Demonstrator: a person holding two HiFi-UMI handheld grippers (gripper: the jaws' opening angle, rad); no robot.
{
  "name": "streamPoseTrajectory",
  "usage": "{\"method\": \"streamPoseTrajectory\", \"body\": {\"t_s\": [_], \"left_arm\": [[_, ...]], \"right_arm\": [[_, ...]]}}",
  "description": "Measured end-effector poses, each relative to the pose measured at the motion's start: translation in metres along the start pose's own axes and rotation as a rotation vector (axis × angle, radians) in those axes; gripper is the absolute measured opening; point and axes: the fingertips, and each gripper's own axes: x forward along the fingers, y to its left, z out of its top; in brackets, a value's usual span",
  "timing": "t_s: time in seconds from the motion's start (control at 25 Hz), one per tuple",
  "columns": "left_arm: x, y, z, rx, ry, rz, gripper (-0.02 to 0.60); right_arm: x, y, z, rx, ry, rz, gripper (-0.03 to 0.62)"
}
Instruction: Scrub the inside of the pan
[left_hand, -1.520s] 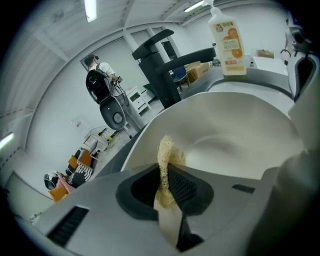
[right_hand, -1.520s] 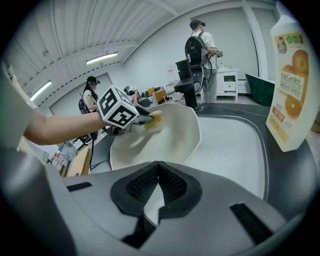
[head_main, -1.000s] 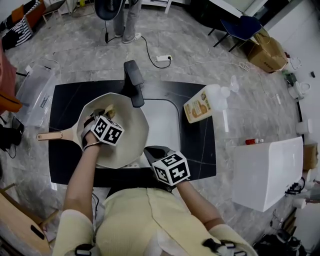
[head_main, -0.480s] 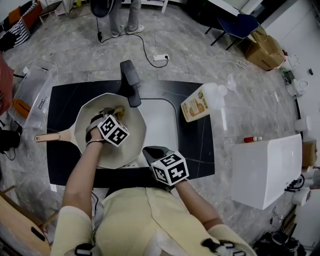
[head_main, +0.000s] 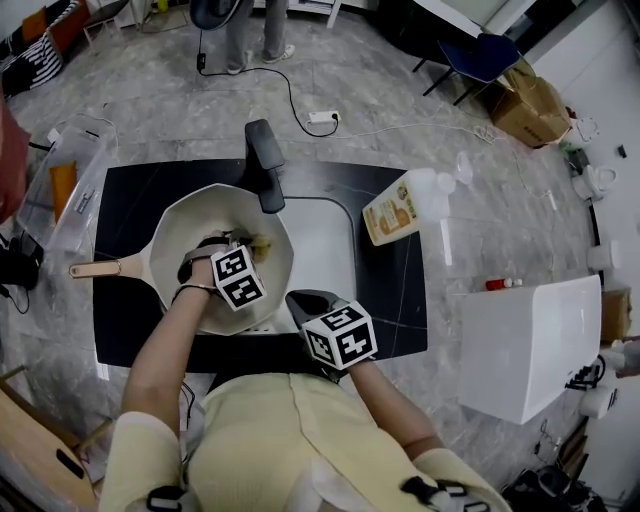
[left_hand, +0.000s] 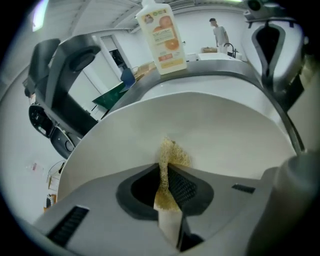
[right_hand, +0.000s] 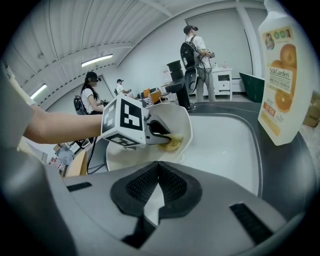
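Pan (head_main: 178, 228), cream-coloured, sits on the black surface (head_main: 130, 200) at the left edge of the sink (head_main: 325, 255), with its handle pointing left. It looks tipped, its inside turned toward the person.

Left gripper (head_main: 252, 244) is inside the pan. Its jaws are pinched tight on a yellowish scrubbing pad (left_hand: 170, 152), and the tuft of the pad pokes out past the tips against the pan's inner wall.

Right gripper (right_hand: 158, 176) has its jaws closed together with nothing between them. It hangs low at the front of the surface, near the pan's nearer rim. Whether it touches the pan I cannot tell.

Progress, as a judgement: scrubbing is under way, with the pad on the inside face toward the sink side. The inside looks uniformly pale, with no visible grime, foam or water, so how much has been covered can't be read. The rest of the inner wall and the floor of the pan are presumably left to go over.

Writing: the dish-soap bottle (right_hand: 281, 75) stands on the surface right of the sink. Its label shows oranges and a name that reads roughly "SilkGarden"; the smaller print is too fine to read. Both grippers carry cubes with black-and-white square markers and no text.
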Motion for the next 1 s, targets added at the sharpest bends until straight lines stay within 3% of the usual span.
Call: {"method": "streamPoseTrajectory", "body": {"t_s": [0.36, 0.64, 1.0], "left_arm": [[-0.009, -0.048, -0.006, 0.183, 0.015, -0.123, 0.043], [-0.022, -0.077, -0.027, 0.208, 0.059, -0.220, 0.043], [-0.033, -0.090, -0.061, 0.202, 0.200, -0.219, 0.043]], "right_arm": [[0.002, 0.004, 0.000, -0.019, 0.007, 0.020, 0.014], [0.009, 0.015, 0.000, -0.059, 0.026, 0.062, 0.014], [0.020, 0.029, 0.005, -0.115, 0.049, 0.119, 0.014]]}}
